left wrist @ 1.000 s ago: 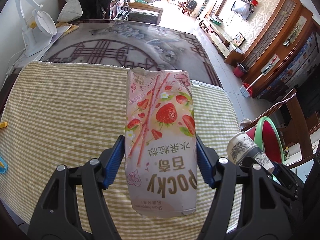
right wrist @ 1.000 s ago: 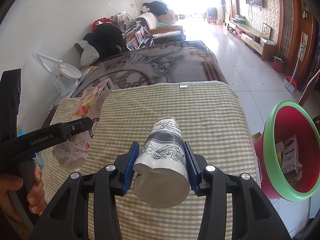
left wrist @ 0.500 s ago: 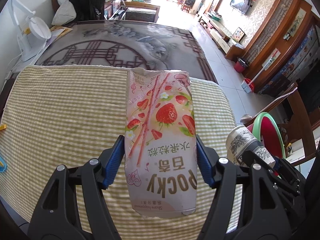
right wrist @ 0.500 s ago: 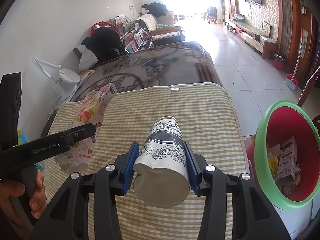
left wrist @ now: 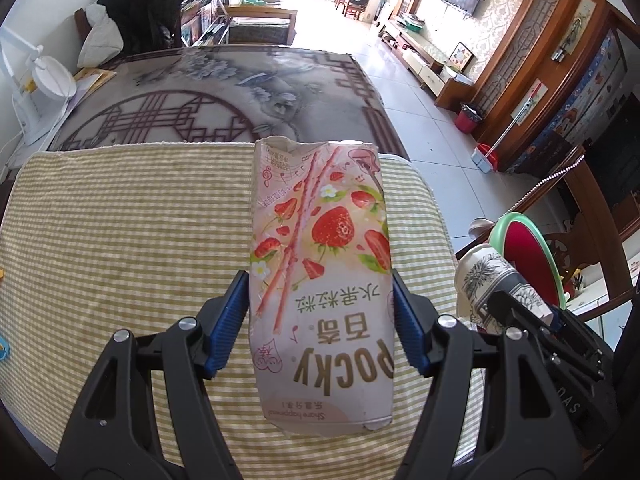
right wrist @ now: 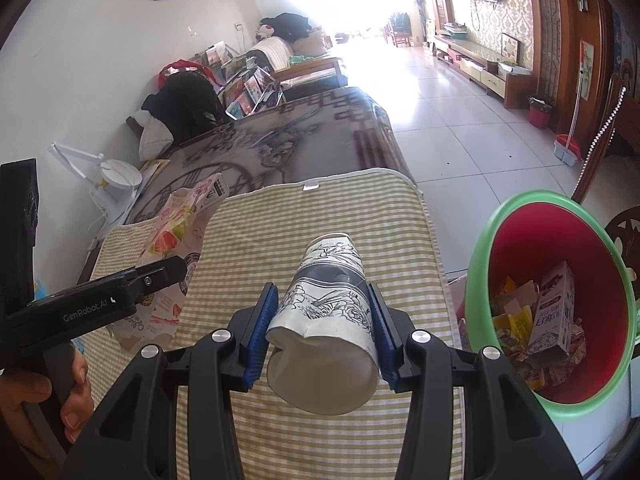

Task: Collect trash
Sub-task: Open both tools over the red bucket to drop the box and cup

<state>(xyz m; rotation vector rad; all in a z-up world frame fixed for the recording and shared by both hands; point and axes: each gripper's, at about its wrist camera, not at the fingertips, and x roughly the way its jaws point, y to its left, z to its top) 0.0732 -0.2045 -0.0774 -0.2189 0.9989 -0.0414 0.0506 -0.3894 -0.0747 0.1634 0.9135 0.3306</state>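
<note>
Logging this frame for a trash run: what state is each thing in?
Pocky box: torn open, held off the cloth.
Paper cup: dented, held on its side.
Bin: open, partly filled.
Left tool: gripping box.
Right tool: gripping cup.

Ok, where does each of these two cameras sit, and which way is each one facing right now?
Left wrist: on the left gripper, looking down along its fingers over the Pocky box to the checked cloth; the right gripper's side shows.
Right wrist: on the right gripper, looking over the paper cup toward the bin; the left gripper and a hand show.
Shared: box, cup, cloth, bin.
</note>
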